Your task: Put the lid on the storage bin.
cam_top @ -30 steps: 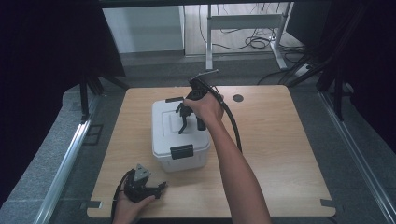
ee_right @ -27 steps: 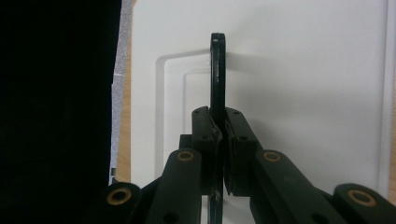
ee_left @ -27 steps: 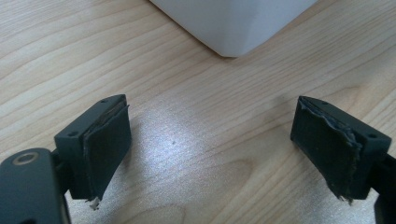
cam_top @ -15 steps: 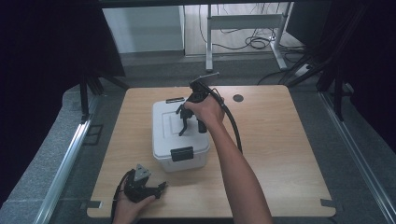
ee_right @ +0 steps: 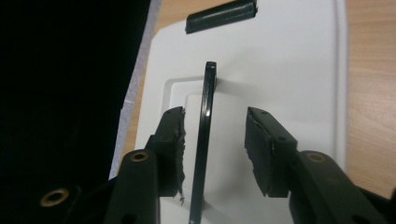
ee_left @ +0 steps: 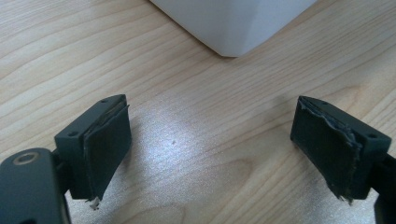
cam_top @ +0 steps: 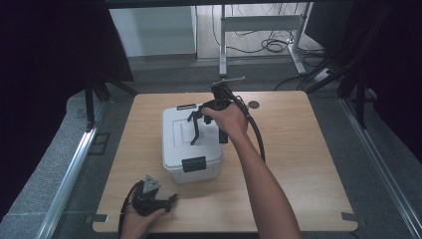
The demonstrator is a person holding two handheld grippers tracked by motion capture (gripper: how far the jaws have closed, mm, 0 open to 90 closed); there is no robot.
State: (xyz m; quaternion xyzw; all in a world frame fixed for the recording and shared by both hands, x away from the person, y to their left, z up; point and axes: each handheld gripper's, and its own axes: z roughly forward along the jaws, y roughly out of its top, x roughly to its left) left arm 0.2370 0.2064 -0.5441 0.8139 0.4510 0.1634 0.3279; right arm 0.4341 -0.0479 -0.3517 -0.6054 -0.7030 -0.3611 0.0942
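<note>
1. Wooden table (cam_top: 308, 164) carries one white box (cam_top: 191, 144) with a lid, standing left of centre and nearer the far edge. A black latch (cam_top: 193, 164) sits on its near side, another (cam_top: 186, 106) at its far side.
2. A small dark round hole (cam_top: 254, 104) lies near the table's far edge, right of the box. The right gripper's black cable (cam_top: 257, 137) arcs over the table beside the forearm.
3. The box's black handle (ee_right: 204, 144) stands upright on the lid — a thin bar seen edge-on in the right gripper view.
4. Right gripper (cam_top: 197, 128) hangs over the lid. Its jaws have just been opening; they now stand apart on either side of the handle, the left pad close to it, the right pad clear — handle released, not pinched.
5. Left gripper (cam_top: 166, 201) rests near the table's near left corner, well apart from the lid. Its jaws are spread wide with bare wood between; a lower corner of the box (ee_left: 233, 28) lies just ahead.
</note>
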